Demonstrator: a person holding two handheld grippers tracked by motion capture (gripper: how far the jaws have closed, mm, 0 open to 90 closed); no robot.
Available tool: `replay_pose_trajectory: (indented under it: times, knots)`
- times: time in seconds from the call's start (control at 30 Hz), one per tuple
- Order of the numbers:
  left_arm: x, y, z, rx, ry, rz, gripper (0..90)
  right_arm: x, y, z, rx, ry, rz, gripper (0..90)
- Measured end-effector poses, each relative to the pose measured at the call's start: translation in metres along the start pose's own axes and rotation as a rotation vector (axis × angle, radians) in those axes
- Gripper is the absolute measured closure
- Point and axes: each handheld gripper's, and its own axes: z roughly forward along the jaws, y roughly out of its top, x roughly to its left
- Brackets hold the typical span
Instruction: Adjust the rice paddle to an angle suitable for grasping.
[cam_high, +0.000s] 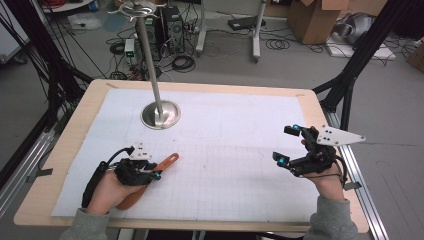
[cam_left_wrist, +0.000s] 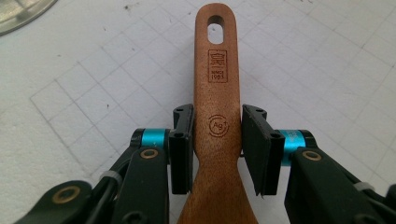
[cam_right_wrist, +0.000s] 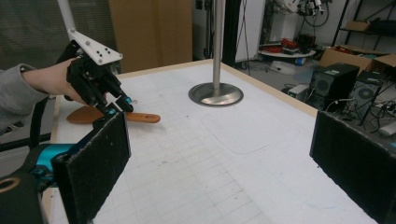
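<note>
A wooden spatula (cam_left_wrist: 217, 116) lies flat on the white gridded sheet (cam_high: 225, 165) covering the tabletop (cam_high: 80, 120), near the person's left, its handle with the hanging slot pointing away toward the middle of the sheet. The left claw (cam_left_wrist: 217, 140) straddles the handle just above where it widens into the blade; in the left gripper view one pad sits against the handle's edge, while the other pad stands a sliver off it, so the jaws bracket the wood rather than clamp it. The right claw (cam_high: 287, 145) hovers above the sheet's right side, well apart from the spatula, its jaws spread wide with nothing between them. At the far left of the sheet stands a metal stand (cam_high: 160, 114), a round base with an upright pole. The right gripper view looks across the tabletop at the left claw (cam_right_wrist: 114, 109) low over the spatula (cam_right_wrist: 140, 117), a grey sleeve (cam_right_wrist: 11, 95) behind it. No container stands on the tabletop.
</note>
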Motion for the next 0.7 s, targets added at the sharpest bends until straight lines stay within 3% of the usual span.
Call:
replay_pose_trajectory:
  times: [0.7]
  knots:
    - [0.003,0.002,-0.024,-0.065,0.045,-0.001,65.1,-0.001,0.000,0.000,-0.001,-0.003,0.001,3.8]
